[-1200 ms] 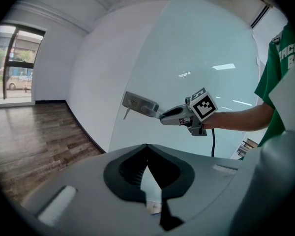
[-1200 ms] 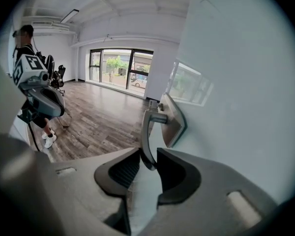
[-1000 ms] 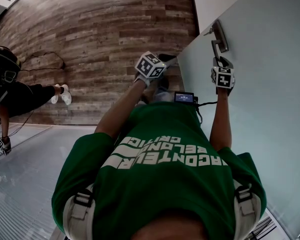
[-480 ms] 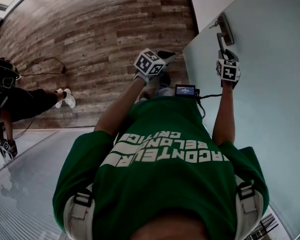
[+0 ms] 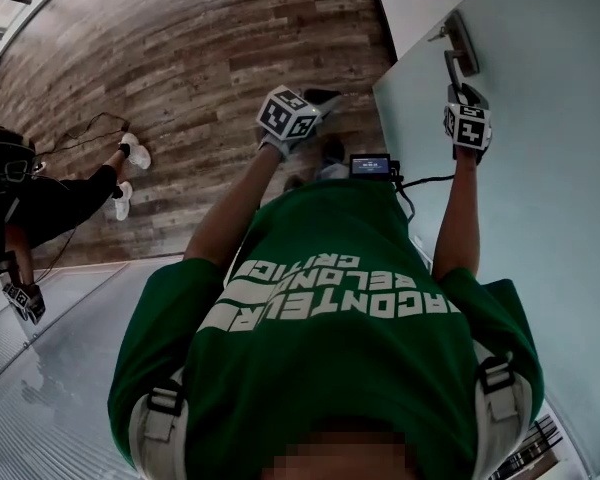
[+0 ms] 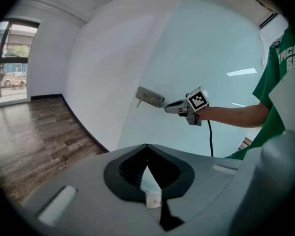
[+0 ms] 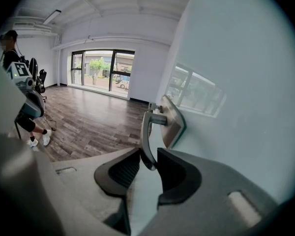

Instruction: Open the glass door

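I'm working with two grippers on one glass door (image 5: 540,178), which is standing at my right with its single lever handle (image 7: 146,129) near the door's edge. My right gripper (image 7: 148,157) is clamping that handle, the lever's end pinched between both pads. My left gripper (image 6: 147,147) is hanging free over the wooden floor (image 5: 200,58), jaws together on nothing. One other person (image 5: 25,203) is standing at the left. Against a second ago, the door edge, handle and right gripper are sitting slightly further right in the head view
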`<state>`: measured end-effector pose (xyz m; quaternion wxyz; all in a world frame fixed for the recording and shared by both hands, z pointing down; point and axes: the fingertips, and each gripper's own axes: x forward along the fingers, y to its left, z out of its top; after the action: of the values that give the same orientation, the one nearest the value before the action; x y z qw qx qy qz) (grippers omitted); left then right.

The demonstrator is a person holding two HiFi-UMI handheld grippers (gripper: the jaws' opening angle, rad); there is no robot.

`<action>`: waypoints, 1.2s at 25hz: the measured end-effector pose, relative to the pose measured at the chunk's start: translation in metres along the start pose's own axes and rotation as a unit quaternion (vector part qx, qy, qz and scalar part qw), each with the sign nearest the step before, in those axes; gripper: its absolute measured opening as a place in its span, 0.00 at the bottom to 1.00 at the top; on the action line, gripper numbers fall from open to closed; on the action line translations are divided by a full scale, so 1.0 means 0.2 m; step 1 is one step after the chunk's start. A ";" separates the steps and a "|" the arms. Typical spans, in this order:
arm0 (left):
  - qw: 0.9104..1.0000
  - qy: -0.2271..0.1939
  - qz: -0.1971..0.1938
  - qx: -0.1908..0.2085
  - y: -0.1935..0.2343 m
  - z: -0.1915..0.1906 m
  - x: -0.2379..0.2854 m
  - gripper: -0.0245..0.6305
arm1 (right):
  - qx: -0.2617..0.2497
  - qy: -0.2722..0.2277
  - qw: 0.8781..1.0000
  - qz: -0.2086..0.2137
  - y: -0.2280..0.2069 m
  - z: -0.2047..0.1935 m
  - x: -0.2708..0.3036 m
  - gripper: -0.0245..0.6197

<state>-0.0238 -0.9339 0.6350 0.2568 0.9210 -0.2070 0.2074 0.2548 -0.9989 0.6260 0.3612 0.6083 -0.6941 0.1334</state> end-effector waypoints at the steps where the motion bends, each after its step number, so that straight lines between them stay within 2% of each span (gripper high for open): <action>1: 1.000 0.001 -0.001 0.000 -0.01 0.00 0.00 0.05 | 0.002 0.001 1.000 -0.002 -0.02 -0.01 -0.01 0.19; 10: 1.000 0.005 0.003 -0.010 0.08 -0.07 -0.01 0.05 | 0.013 0.001 1.000 -0.019 -0.10 -0.05 0.05 0.19; 20: 1.000 -0.002 0.022 -0.021 0.15 -0.06 -0.08 0.05 | 0.027 -0.002 1.000 -0.001 -0.12 -0.03 0.05 0.19; 24: 0.999 -0.017 0.026 -0.029 0.18 -0.06 -0.14 0.05 | 0.030 -0.009 0.999 -0.007 -0.12 -0.05 0.04 0.19; 28: 0.997 -0.043 0.036 -0.050 0.23 -0.07 -0.27 0.05 | 0.026 -0.028 0.999 -0.024 -0.11 -0.02 0.01 0.31; 30: 0.995 -0.061 0.047 -0.069 0.23 -0.10 -0.33 0.05 | 0.023 -0.046 0.998 -0.045 -0.13 -0.01 -0.04 0.32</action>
<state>-0.1062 -0.9406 0.6374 0.2971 0.9012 -0.2789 0.1476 0.2792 -0.9973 0.6160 0.3208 0.6527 -0.6783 0.1047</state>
